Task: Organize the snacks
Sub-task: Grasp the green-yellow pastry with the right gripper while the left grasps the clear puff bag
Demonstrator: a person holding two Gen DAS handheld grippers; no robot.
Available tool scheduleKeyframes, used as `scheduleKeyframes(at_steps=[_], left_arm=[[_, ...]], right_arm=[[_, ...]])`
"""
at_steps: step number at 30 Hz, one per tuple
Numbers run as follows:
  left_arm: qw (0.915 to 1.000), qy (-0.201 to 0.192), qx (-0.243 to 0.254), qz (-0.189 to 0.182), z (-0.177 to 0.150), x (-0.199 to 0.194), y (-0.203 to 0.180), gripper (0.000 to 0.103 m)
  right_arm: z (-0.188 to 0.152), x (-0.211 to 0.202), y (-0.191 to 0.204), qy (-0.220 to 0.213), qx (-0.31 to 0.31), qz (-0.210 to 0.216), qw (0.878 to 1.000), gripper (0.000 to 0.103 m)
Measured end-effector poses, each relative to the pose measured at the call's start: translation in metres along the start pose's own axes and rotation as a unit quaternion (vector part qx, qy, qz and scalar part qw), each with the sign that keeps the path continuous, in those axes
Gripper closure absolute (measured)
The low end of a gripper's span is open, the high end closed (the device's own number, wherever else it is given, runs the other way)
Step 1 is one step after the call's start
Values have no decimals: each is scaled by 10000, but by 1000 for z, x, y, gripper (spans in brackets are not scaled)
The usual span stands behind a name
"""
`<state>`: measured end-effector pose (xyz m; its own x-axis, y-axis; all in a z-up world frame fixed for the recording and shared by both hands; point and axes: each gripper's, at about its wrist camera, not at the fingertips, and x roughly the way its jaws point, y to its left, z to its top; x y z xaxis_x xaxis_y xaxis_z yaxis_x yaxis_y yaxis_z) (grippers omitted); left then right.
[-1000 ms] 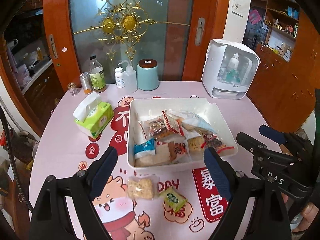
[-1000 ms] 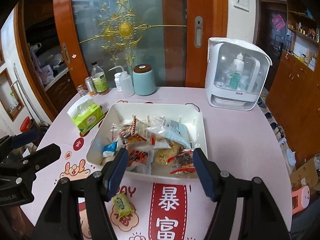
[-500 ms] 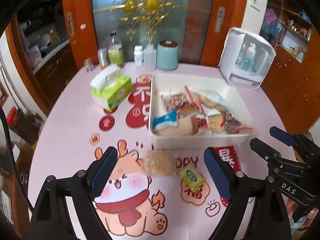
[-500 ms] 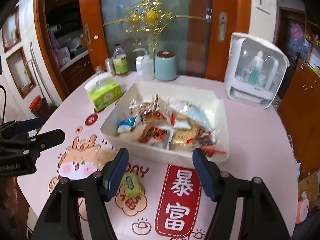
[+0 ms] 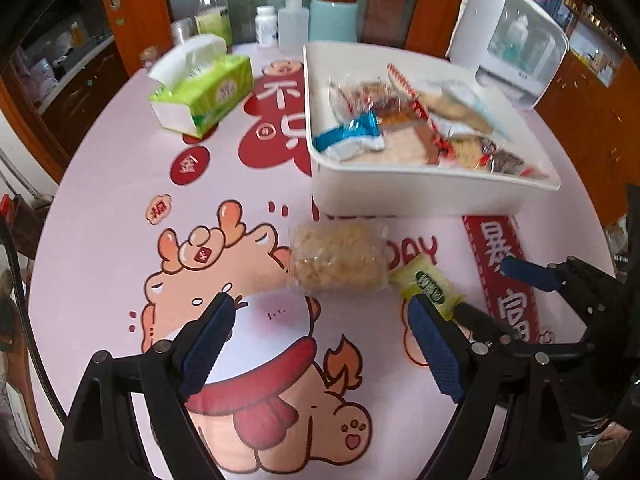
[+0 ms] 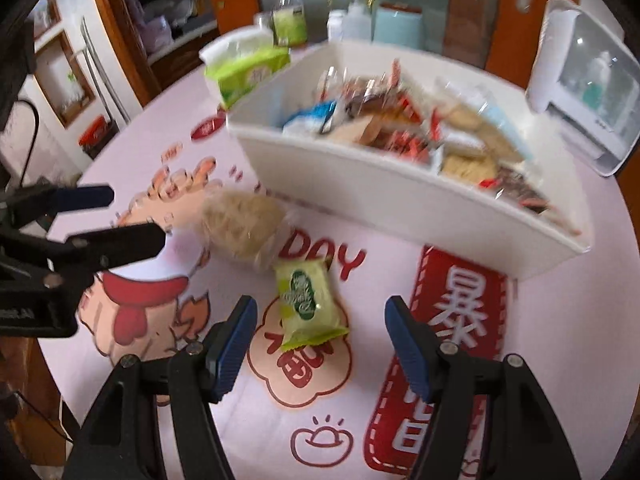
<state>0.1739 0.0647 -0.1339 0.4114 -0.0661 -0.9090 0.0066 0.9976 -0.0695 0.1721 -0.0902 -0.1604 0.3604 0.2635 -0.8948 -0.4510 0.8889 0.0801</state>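
Observation:
A white bin (image 5: pixel 420 192) (image 6: pixel 384 200) holds several wrapped snacks. Two snacks lie on the tablecloth in front of it: a clear-wrapped pale rice cake (image 5: pixel 338 258) (image 6: pixel 240 226) and a small green packet (image 5: pixel 430 286) (image 6: pixel 306 304). My left gripper (image 5: pixel 320 328) is open just short of the rice cake. My right gripper (image 6: pixel 320 328) is open just short of the green packet, which lies between its fingers' line. The right gripper also shows at the right of the left wrist view (image 5: pixel 492 292), and the left gripper at the left of the right wrist view (image 6: pixel 132 216).
A green tissue box (image 5: pixel 204 92) (image 6: pixel 248 68) stands left of the bin. Bottles and a teal jar (image 5: pixel 334 20) line the table's back edge. A white dispenser (image 5: pixel 516 40) (image 6: pixel 588 92) stands at the back right. The round table drops off on all sides.
Both grippers have dropped lower and moved in toward the table. The rice cake and green packet now sit much closer in front of the open fingers.

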Motion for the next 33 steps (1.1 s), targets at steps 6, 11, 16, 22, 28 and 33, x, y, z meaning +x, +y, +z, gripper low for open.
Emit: scheduleKeyframes(at_steps=[6, 11, 16, 22, 28, 33], left_arm=[[9997, 219, 89, -86, 3, 26, 4, 16], [9990, 341, 99, -279, 11, 44, 2, 16], [9981, 455, 147, -395, 21, 65, -7, 16], [9978, 583, 158, -259, 30, 87, -14, 16], [9967, 779, 111, -174, 32, 109, -14, 16], [9970, 742, 35, -208, 32, 116, -20, 20]], right_arm=[[-7, 43, 4, 448, 44, 7, 9990, 48], [-4, 51, 6, 387, -69, -112, 9992, 56], [1, 51, -7, 303, 129, -153, 9993, 64], [-1, 47, -26, 285, 390, -218, 9986, 64], [-1, 46, -29, 276, 419, -235, 9985, 64], [-1, 46, -28, 252, 443, -220, 9985, 64]])
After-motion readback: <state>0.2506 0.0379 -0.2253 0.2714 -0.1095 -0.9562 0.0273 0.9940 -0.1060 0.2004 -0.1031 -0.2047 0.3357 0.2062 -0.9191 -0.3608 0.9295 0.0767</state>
